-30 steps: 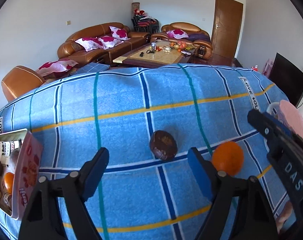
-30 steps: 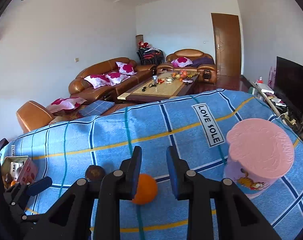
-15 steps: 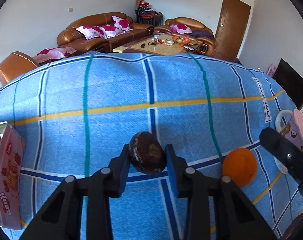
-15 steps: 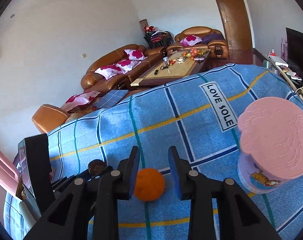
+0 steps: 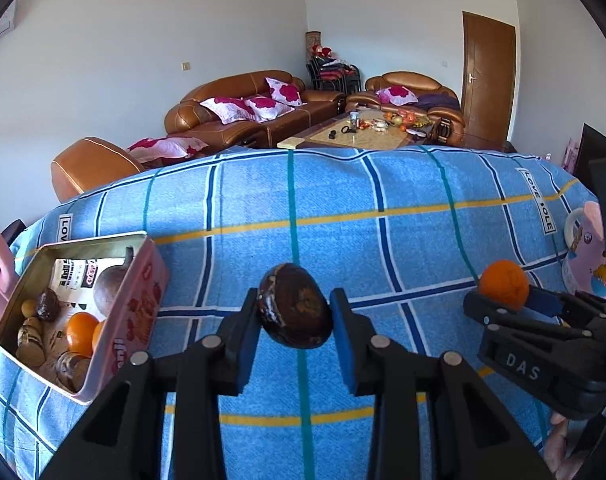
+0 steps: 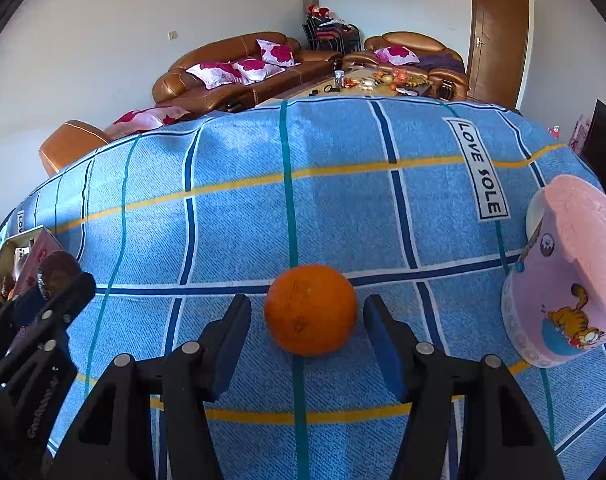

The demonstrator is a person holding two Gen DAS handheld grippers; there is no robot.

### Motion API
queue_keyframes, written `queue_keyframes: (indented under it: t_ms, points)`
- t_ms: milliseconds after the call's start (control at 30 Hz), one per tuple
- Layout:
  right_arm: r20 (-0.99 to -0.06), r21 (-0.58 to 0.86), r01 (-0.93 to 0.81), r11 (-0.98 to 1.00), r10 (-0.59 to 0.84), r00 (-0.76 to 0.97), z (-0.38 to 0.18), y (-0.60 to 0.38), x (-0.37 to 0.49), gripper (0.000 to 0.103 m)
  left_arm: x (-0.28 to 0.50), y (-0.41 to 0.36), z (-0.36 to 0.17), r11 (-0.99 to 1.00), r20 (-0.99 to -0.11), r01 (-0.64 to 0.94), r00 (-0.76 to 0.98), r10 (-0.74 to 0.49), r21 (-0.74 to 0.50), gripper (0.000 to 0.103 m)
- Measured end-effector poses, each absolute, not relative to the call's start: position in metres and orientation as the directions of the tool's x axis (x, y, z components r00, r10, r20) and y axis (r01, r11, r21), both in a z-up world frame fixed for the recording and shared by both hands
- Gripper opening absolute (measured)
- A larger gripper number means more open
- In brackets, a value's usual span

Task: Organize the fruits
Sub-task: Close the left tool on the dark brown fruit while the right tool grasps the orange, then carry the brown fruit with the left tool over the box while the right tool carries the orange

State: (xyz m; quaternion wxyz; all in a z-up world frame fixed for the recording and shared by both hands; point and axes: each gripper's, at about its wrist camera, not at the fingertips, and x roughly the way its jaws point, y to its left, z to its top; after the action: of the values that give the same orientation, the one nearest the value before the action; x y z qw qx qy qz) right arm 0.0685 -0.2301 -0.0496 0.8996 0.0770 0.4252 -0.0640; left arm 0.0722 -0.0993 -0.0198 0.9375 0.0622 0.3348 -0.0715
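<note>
Blue checked cloth (image 5: 383,208) covers the desk. Landmark: pink tin (image 5: 141,308), near the cloth's left edge, holding oranges and dark fruits. Pink cup (image 6: 563,280) well right of the tin. Left gripper (image 5: 295,312): jaws clamped on dark fruit (image 5: 295,308), just right of the tin. Right gripper (image 6: 307,336): jaws have just been opening, now wide, orange (image 6: 311,308) between them untouched on the cloth, farther right of the tin.

dark wrinkled fruit (image 5: 295,309) raised off the cloth — round orange (image 6: 310,309) resting on it.
</note>
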Motion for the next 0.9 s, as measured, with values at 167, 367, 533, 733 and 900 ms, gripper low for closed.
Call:
queue_keyframes:
  t_ms: [167,367,533,733,900]
  points:
    - [-0.769,0.065,0.183,0.981,-0.068,0.635,-0.052,-0.23,0.065,0.048,0.067,-0.092,-0.02,0.983,-0.636,0.17,0.767,-0.087,0.071,0.036]
    - [-0.731,0.106,0.215,0.971,-0.07,0.679,-0.044,-0.238,0.052,0.047,0.058,-0.084,-0.019,0.984,-0.625,0.163,0.776,-0.079,0.077,0.036]
    - [-0.606,0.105,0.22,0.97,-0.113,0.787,-0.022,-0.227,0.029,0.047,0.05,-0.075,-0.016,0.983,-0.598,0.158,0.798,-0.068,0.098,0.036]
    - [-0.498,0.045,0.256,0.966,-0.2,0.844,-0.003,-0.209,0.014,0.047,0.046,-0.058,-0.017,0.983,-0.593,0.15,0.803,-0.059,0.106,0.036]
    - [-0.451,0.011,0.288,0.958,-0.252,0.856,0.003,-0.201,0.003,0.047,0.045,-0.044,-0.016,0.986,-0.594,0.147,0.802,-0.072,0.08,0.036]
